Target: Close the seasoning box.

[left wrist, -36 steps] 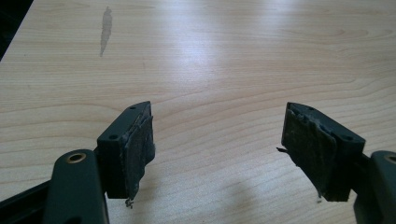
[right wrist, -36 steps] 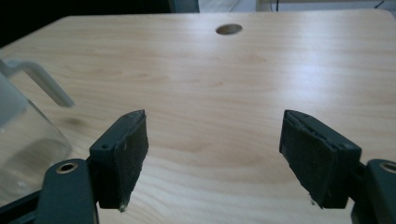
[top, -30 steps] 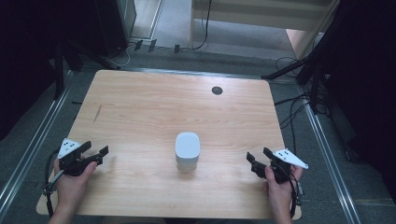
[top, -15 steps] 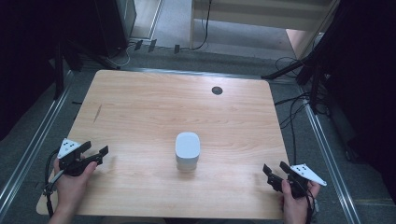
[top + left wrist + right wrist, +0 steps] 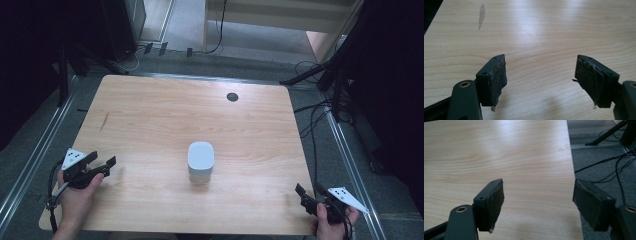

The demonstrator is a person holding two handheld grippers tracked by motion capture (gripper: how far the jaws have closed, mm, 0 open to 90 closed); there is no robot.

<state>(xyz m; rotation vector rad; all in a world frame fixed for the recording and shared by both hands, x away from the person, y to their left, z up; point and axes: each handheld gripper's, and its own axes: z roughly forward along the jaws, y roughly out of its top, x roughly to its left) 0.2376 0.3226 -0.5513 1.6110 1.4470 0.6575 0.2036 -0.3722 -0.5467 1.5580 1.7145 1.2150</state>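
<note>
A white rounded box-shaped object (image 5: pixel 201 161) stands upright near the middle of the wooden table (image 5: pixel 165 115). My left gripper (image 5: pixel 102 162) rests at the table's front left, held by a hand, open with nothing between its jaws; its own view has the gripper (image 5: pixel 540 75) over bare wood. My right gripper (image 5: pixel 306 192) sits at the front right corner, open and empty; in its own view the gripper (image 5: pixel 537 200) straddles the table's right edge.
A dark round hole (image 5: pixel 232 96) lies in the table's far part. A grey streak (image 5: pixel 481 15) marks the wood at left. Cables (image 5: pixel 315 120) and a stand leg (image 5: pixel 307 75) lie on the grey floor to the right. Metal rails (image 5: pixel 37 150) run along both sides.
My right gripper has drawn back toward the front right corner of the table and a little outward. The left gripper and the white object have stayed put.
</note>
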